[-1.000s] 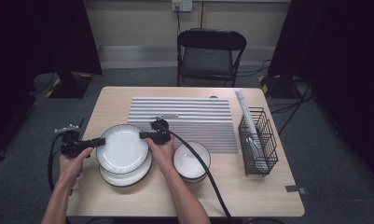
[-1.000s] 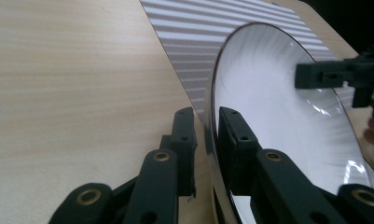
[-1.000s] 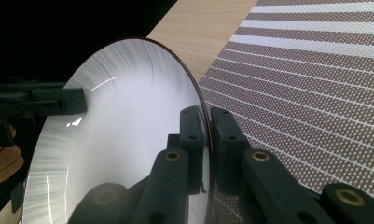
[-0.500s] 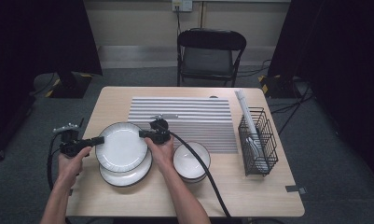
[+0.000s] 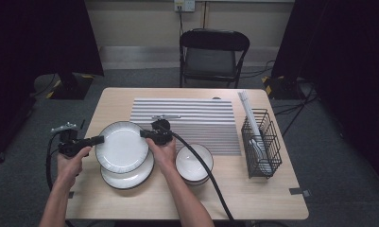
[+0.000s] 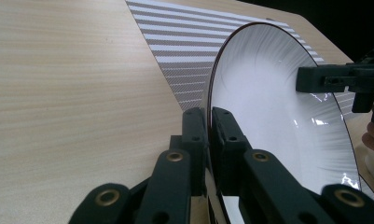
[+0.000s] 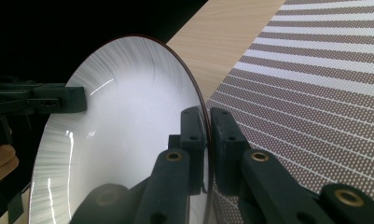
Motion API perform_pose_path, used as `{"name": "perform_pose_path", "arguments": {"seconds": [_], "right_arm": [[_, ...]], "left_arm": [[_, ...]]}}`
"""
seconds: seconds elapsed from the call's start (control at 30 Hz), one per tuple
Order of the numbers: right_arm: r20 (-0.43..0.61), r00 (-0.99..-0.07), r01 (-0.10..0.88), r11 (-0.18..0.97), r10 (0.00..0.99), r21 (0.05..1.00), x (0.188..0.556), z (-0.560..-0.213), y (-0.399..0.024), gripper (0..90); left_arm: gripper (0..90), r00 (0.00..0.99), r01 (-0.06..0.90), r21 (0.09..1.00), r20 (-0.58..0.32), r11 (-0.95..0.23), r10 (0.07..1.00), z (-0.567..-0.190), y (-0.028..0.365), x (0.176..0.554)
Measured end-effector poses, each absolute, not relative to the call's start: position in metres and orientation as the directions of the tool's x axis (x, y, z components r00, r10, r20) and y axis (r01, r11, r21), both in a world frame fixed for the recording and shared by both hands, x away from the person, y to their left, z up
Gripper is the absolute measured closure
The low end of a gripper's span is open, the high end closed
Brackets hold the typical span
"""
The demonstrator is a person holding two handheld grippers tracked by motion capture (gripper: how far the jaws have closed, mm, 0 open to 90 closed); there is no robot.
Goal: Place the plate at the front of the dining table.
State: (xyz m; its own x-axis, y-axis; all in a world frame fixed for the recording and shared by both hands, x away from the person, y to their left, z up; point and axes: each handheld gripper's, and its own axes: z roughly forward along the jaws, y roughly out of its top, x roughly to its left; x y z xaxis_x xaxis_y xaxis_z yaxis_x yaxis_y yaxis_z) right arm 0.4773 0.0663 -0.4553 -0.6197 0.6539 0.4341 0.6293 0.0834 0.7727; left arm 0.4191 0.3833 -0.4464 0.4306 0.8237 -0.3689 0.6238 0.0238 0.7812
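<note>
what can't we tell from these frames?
- Plate beneath: high view, the top plate both tools grip covers most of the lower plate; contact or a gap between them, unclear.
- Rack contents: high view, too small, wires screen them.
- Bowls: right forearm and cable cross them; count unclear.

No readable text, label, brand, number or sign turned up in any view. The plate (image 5: 122,145) was plain white with a dark rim line. The mat (image 5: 187,123) bore stripes only, no lettering. The jaws of both grippers carried no markings. The wall outlet plate (image 5: 185,5) at the top edge of the high view may have had print, but it was too small to make out.
</note>
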Motion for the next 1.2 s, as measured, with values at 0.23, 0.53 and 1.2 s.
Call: {"name": "perform_pose_path", "arguments": {"seconds": [0.23, 0.53, 1.2], "right_arm": [[0.427, -0.619, 0.625, 0.084, 0.659, 0.776, 0.476, -0.452, 0.066, 84.9], [0.414, -0.623, 0.611, 0.082, 0.663, 0.787, 0.475, -0.445, 0.066, 84.7], [0.390, -0.642, 0.582, 0.087, 0.660, 0.809, 0.474, -0.423, 0.067, 85.2]], "left_arm": [[84.8, 0.436, 0.618, 0.786, -0.363, 0.019, 0.824, -0.443, 0.382, 0.419], [84.9, 0.443, 0.609, 0.793, -0.360, 0.019, 0.821, -0.438, 0.382, 0.418], [85.1, 0.455, 0.573, 0.819, -0.354, 0.036, 0.817, -0.420, 0.385, 0.418]]}}
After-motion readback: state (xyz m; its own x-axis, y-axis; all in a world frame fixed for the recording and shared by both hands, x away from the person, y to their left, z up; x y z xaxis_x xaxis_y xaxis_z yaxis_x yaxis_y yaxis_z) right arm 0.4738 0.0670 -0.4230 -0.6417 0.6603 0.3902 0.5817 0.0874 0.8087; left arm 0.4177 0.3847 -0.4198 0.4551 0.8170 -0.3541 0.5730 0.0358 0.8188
